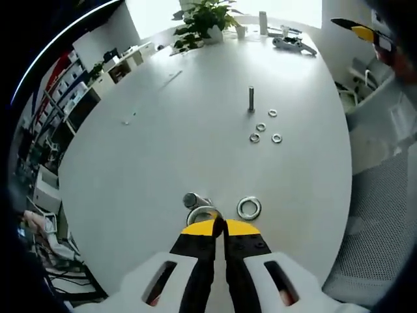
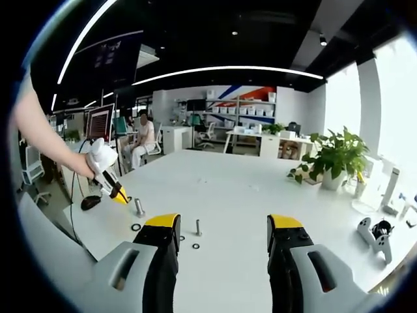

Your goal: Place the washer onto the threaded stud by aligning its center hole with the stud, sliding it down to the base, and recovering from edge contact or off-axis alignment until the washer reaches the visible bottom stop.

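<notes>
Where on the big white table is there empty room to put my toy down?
Bare room lies between the near washer and the far stud, and along the table toward the plant. It is crowded around the four small washers and at the left gripper, by the near stud.

White claw (image 1: 219, 228) bodies — black jaws, yellow tips

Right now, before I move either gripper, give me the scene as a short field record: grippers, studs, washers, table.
left gripper: jaws together, tips at a silver metal washer beside a short stud; whether it grips it, unclear
loose large washer: flat on the white table, right of the jaws
far threaded stud: upright, bare
small washers: four, flat, near that stud
right gripper: jaws wide apart, holding nothing
potted green plant: far table edge
</notes>
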A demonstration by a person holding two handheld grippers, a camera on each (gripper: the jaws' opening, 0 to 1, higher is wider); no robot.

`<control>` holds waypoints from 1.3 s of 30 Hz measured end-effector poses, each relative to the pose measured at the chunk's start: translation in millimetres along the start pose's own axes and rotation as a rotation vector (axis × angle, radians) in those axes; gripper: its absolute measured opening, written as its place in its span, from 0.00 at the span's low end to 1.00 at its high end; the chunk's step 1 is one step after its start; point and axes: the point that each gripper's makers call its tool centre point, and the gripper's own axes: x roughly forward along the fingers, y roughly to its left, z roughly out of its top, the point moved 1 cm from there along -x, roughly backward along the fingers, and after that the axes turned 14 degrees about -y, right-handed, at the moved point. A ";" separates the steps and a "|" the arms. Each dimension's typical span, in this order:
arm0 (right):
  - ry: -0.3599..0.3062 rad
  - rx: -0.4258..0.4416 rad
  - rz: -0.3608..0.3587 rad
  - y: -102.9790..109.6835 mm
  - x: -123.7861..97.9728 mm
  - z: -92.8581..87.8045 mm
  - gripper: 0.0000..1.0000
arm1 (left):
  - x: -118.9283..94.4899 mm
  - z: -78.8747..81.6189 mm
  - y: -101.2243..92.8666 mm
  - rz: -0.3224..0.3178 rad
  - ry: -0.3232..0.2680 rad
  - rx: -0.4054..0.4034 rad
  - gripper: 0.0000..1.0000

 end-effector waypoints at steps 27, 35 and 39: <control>-0.009 0.010 -0.010 -4.5 0.1 -0.1 0.56 | 18.3 12.7 13.7 -0.008 0.039 -0.009 0.02; -0.008 0.012 -0.008 -4.7 0.5 -0.9 0.56 | 20.0 13.6 13.1 -0.012 0.045 -0.005 0.02; -0.007 0.013 -0.006 -4.0 0.7 -1.2 0.56 | 22.0 12.6 12.3 -0.020 0.051 -0.002 0.02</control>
